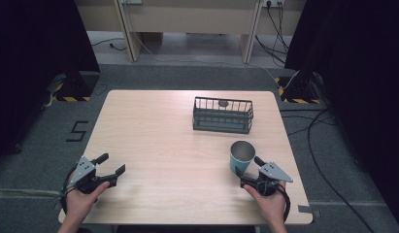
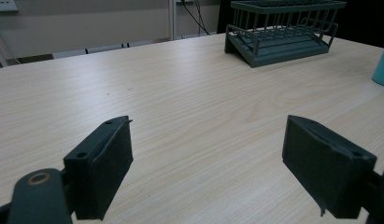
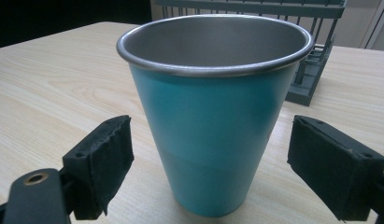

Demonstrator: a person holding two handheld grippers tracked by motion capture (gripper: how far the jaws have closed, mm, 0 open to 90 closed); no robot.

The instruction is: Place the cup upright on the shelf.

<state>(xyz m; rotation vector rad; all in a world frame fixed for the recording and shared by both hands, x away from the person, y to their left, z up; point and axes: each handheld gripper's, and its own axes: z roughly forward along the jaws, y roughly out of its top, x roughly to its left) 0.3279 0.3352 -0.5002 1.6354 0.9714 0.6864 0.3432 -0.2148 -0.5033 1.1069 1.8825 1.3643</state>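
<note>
Right gripper [image 1: 245, 171], fingers wide, straddles an ungrasped cup [image 1: 242, 156]; left gripper [image 1: 109, 165] waits wide on the bench [image 1: 163, 141]; rack [image 1: 222, 115] untouched.

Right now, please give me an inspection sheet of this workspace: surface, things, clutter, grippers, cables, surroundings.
Surface: wooden table, bare and dry.
Things: teal cup upright, empty, near right; dark wire rack beyond it, small dark object inside.
Clutter: nothing seen.
Grippers: left gripper open over bare wood; right gripper open, jaws either side of cup, not touching.
Cables: several on floor right of table.
Surroundings: grey floor, black curtains both sides, wooden furniture behind.
</note>
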